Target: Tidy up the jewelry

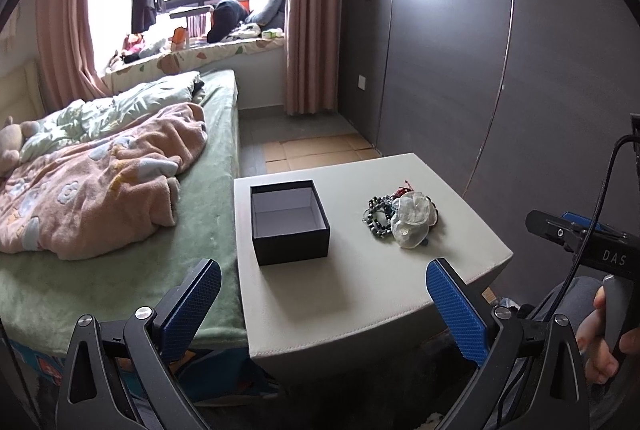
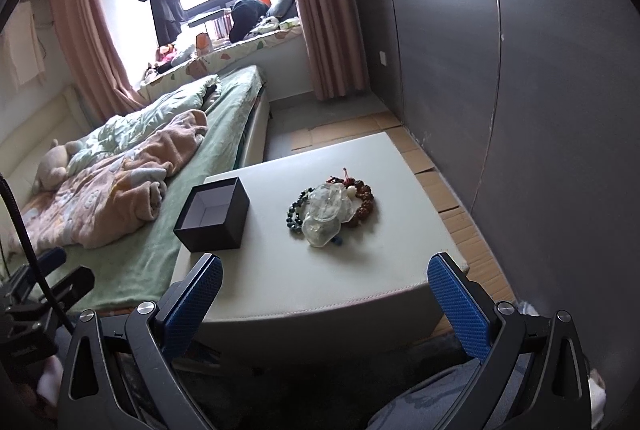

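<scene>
An open black box (image 1: 290,222) with a pale empty inside stands on a white padded stool (image 1: 360,282); it also shows in the right wrist view (image 2: 212,220). To its right lies a pile of jewelry (image 1: 402,216): dark bead bracelets, a brown bead bracelet (image 2: 364,204) and clear crystal bracelets (image 2: 326,216). My left gripper (image 1: 324,294) is open and empty, held back from the stool's near edge. My right gripper (image 2: 324,290) is open and empty, also short of the stool (image 2: 320,282).
A bed (image 1: 120,190) with a pink blanket and green sheet adjoins the stool's left side. A dark grey wardrobe wall (image 1: 500,70) runs along the right. Cardboard sheets (image 1: 320,150) cover the floor beyond the stool. The right gripper's body (image 1: 588,250) shows at the left wrist view's right edge.
</scene>
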Demonstrator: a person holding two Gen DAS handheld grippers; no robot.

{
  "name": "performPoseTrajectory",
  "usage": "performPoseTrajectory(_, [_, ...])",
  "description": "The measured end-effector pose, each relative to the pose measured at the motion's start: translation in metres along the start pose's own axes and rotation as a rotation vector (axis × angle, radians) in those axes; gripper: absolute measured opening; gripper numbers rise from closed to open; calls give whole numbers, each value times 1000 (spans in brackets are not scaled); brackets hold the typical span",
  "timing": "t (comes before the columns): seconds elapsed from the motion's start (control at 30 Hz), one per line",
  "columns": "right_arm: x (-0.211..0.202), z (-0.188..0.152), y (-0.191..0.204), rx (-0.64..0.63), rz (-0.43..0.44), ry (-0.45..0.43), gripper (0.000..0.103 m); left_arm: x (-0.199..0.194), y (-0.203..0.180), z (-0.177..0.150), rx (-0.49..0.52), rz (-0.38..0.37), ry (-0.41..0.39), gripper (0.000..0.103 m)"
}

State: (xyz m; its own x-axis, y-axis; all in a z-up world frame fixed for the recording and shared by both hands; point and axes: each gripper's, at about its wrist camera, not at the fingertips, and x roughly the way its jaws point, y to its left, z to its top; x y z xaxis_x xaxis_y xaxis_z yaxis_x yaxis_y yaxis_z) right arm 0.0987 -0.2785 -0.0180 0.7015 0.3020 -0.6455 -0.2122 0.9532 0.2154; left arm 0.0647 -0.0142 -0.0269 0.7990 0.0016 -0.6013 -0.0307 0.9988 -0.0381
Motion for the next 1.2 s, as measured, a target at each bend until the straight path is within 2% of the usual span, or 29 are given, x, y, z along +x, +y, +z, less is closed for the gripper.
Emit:
performPoseTrajectory(0.3, [49,34,-19,85,11,65,103,51,5,34,-10,-53,57,102])
performPoseTrajectory(0.43, [78,52,-36,164,41,110,102,80,11,51,-42,-98,102,94])
performPoseTrajectory(0.57, [108,61,-48,228,96,174,93,103,14,61,-63,-122,139,88])
performPoseTrajectory(0.7, [140,68,-50,259,129,258,89,124,20,67,-90,-134,178,80])
performPoseTrajectory(0.77, [159,70,-50,275,148,314,80,135,22,71,-102,-134,199,77])
performPoseTrajectory(0.93, [207,76,-41,262,143,428,79,154,25,77,-117,-126,232,75])
performPoseTrajectory(1.1, [245,73,-34,206,115,498,76,174,25,80,-141,-119,259,75])
performPoseTrajectory(1.2, [258,68,-35,191,117,497,61,187,19,79,-143,-121,284,74])
